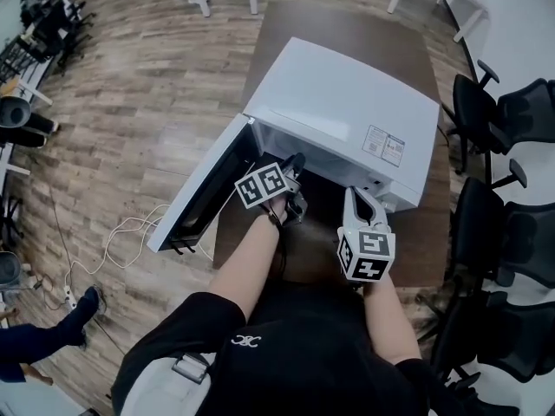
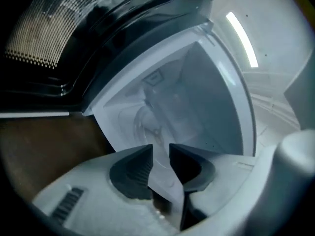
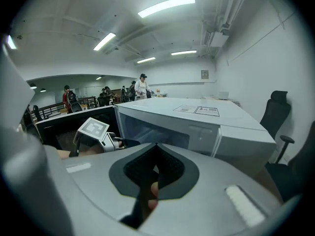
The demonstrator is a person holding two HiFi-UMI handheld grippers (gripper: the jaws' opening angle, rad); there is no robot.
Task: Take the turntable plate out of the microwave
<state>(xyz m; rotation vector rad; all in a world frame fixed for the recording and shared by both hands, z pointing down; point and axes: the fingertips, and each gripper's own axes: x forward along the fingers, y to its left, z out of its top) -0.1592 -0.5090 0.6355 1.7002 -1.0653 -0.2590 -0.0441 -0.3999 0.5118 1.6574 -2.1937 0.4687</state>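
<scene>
Turntable plate point(image 2: 146, 118): a round, see-through glass dish. It lies flat on the floor inside the microwave and looks blurry here.
Right gripper point(image 3: 157, 146): the grey two-jaw tool closest to the person. Its jaws are pressed together with nothing in them. It hangs outside, in front of the box.
Left gripper point(image 2: 161, 150): its dark jaws stand a little apart and hold nothing. It points into the open mouth, near the plate but not touching it.
Door point(image 1: 201, 191): the white door with a dark window hangs wide open on the left.
Microwave point(image 1: 347, 111): a big white metal box on a brown wooden table point(image 1: 347, 24).
How it will handle: I think the glass is heavy, stiff, slippery and easy to break.
Where to hold: best on the front rim, pinched top and bottom, then lifted off and kept flat.
</scene>
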